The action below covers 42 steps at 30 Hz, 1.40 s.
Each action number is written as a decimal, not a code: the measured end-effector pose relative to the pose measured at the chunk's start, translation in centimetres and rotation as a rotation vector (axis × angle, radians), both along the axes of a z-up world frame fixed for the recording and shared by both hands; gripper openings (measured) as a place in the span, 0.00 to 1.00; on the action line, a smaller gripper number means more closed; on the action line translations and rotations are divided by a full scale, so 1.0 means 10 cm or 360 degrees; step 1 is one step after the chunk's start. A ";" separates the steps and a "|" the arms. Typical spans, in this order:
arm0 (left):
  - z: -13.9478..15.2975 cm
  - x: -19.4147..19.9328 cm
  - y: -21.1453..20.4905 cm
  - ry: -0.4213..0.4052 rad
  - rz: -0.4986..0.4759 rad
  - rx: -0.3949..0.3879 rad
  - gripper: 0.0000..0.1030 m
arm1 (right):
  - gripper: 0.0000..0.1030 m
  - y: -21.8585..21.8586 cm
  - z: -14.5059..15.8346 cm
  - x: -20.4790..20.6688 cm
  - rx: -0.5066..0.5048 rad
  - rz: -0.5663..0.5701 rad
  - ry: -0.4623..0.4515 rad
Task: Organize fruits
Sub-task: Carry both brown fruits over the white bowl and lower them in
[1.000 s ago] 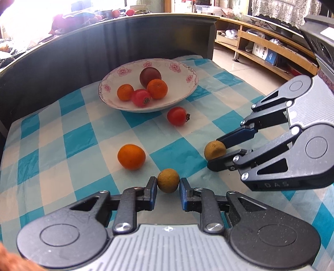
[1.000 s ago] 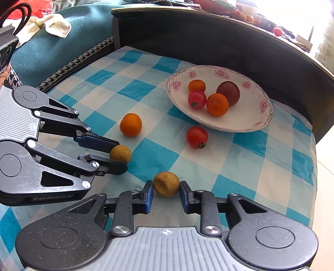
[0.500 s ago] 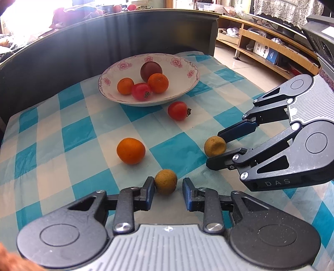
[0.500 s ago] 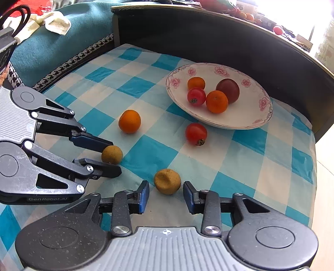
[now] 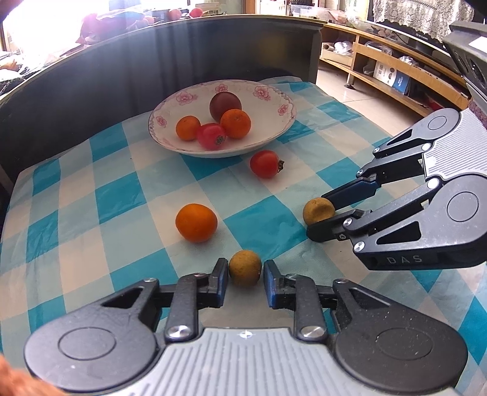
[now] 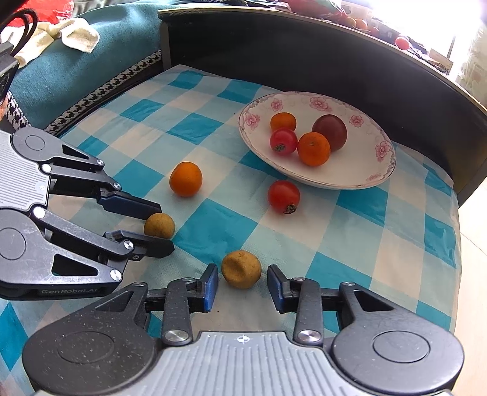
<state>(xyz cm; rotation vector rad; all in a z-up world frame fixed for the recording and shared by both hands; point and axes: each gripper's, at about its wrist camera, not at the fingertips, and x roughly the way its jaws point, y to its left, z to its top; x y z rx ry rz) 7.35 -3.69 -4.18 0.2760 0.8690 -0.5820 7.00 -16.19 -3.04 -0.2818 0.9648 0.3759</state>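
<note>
Both claws gape, left claw (image 5: 245, 275) and right claw (image 6: 242, 284) each straddling a round brown fruit (image 5: 245, 267) (image 6: 241, 269) (untouched); loose red tomato (image 5: 264, 164) fronts the floral white bowl (image 5: 281, 120).

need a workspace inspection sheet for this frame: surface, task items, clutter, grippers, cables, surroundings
Surface: blue-and-white checked cloth, wrinkled.
Job's things: floral plate holds two oranges, a red fruit and a dark one; loose on the cloth are an orange, a red tomato and two brown fruits.
Clutter: nothing seen.
Grippers: left gripper open around one brown fruit; right gripper open around the other, gaps on both sides.
Cables: black loop at the top left of the right view.
Surroundings: dark curved rail, shelving, teal cushion.
</note>
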 end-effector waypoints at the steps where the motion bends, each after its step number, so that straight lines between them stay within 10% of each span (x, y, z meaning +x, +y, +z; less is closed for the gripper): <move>1: 0.00 0.00 -0.01 -0.0002 -0.0004 0.0005 0.32 | 0.25 -0.01 0.00 0.01 0.0002 -0.0007 0.0000; 42: 0.34 0.75 -0.28 -0.0258 0.0125 -0.0146 0.31 | 0.22 -0.17 0.31 0.60 0.0115 -0.0279 -0.0306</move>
